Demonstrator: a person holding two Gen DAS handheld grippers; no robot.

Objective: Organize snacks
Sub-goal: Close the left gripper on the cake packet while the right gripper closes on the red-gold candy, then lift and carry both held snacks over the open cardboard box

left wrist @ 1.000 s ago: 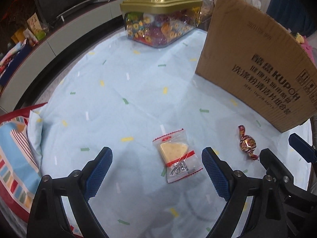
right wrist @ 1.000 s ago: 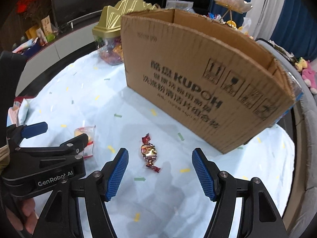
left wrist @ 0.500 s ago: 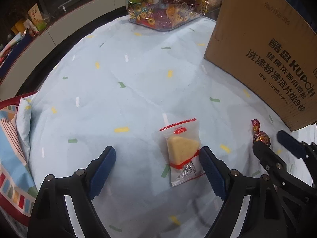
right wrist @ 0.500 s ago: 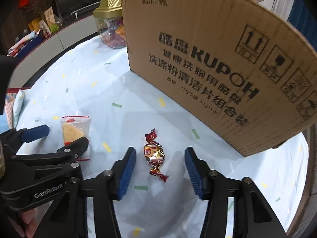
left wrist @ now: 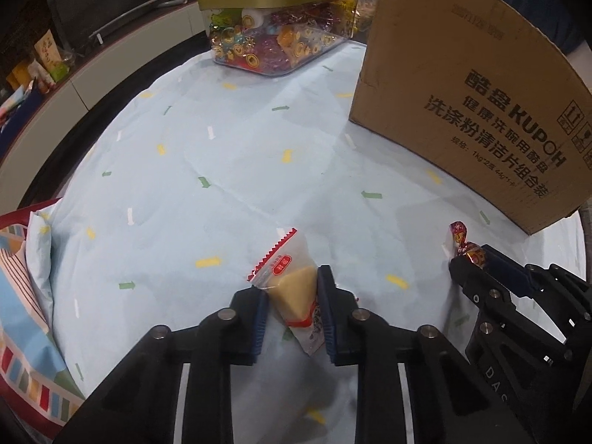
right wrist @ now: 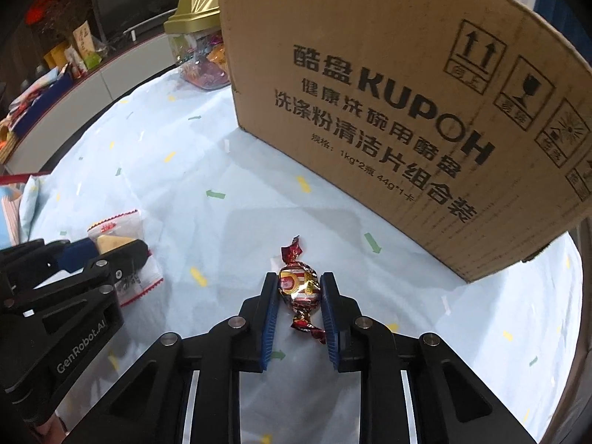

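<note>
My left gripper (left wrist: 291, 292) is shut on a clear packet with a yellow wedge-shaped snack (left wrist: 292, 288), low over the light blue tablecloth. My right gripper (right wrist: 299, 288) is shut on a red and gold wrapped candy (right wrist: 300, 286). In the left wrist view the candy (left wrist: 467, 246) and the right gripper (left wrist: 481, 262) sit at the right. In the right wrist view the packet (right wrist: 114, 236) and the left gripper (right wrist: 103, 251) sit at the left. A brown cardboard box (right wrist: 407, 111) stands just behind the candy.
A clear candy container with a gold lid (left wrist: 277, 33) stands at the back of the tablecloth (left wrist: 222, 170), left of the box (left wrist: 481, 118). A striped cloth (left wrist: 22, 314) lies at the left edge. A shelf with small packets (right wrist: 66, 55) is beyond the table.
Both grippers have closed: the left one on the wedge snack packet, the right one on the wrapped candy. The packet has tilted up between the left fingers.
</note>
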